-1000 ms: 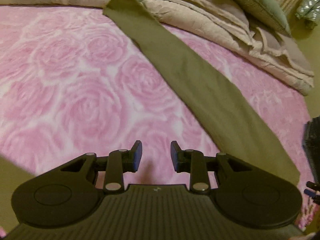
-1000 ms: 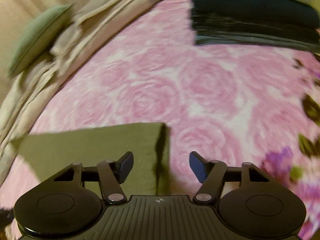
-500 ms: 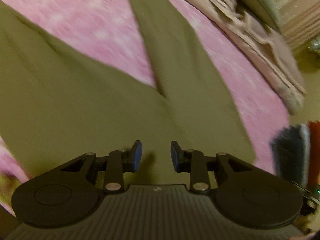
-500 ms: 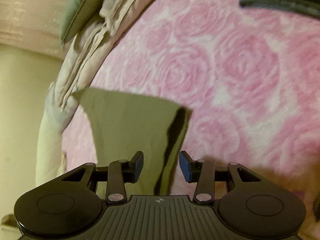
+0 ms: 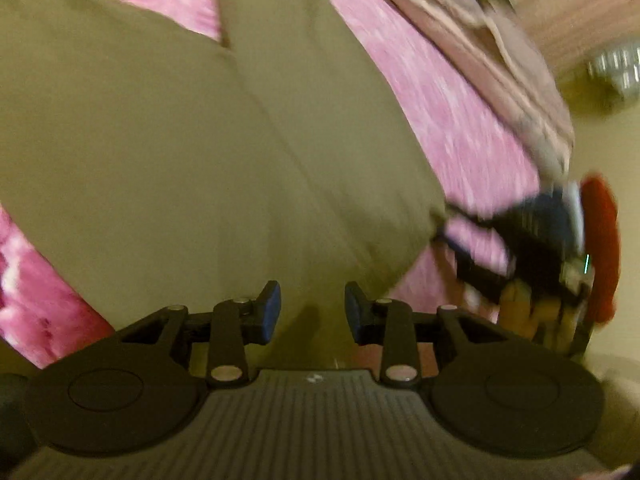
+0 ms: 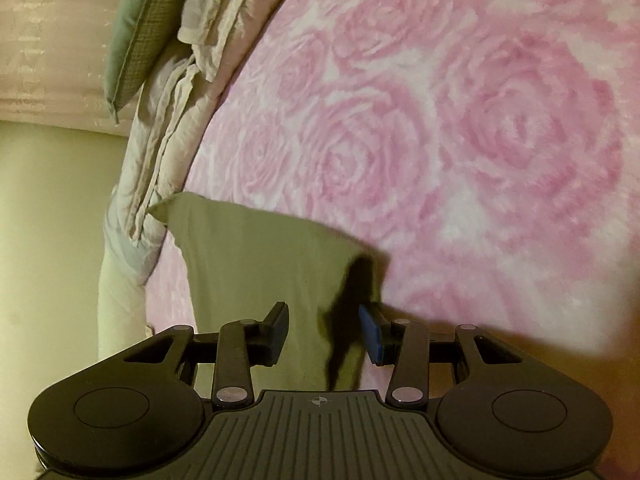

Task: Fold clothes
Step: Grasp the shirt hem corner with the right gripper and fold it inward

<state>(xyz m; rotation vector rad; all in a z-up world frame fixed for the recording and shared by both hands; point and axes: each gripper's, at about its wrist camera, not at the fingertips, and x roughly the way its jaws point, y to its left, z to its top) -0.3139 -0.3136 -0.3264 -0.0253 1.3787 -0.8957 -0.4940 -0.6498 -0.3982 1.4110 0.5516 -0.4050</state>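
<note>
In the left wrist view, the olive-green garment (image 5: 192,152) fills the left and centre of the frame, spread flat on the pink rose-patterned blanket (image 5: 452,120) that covers the bed. A notch near the top centre splits the garment into two panels, with a wedge of pink showing between them. Pink blanket also shows at the lower left edge. At the bottom centre the left gripper (image 5: 312,312) hangs over the garment's near edge with its blue-padded fingers spread and nothing between them. Further right, a beige quilt (image 5: 500,52) runs diagonally along the upper right of the frame. At the right edge, blurred, the right gripper (image 5: 520,248) appears as a dark shape beside a corner of the garment, with a red sleeve behind it.

In the right wrist view, a green cushion (image 6: 136,36) sits at the upper left, against the crumpled beige quilt (image 6: 176,92) that follows the bed's edge down the left side. Below it, at lower centre, one end of the olive-green garment (image 6: 248,264) lies on the blanket, its right edge lifted into a fold that casts a dark shadow. The right gripper (image 6: 322,330) is parted, the fold rising between its fingers without being squeezed. The pink blanket (image 6: 460,140) fills the rest of the frame to the right.
</note>
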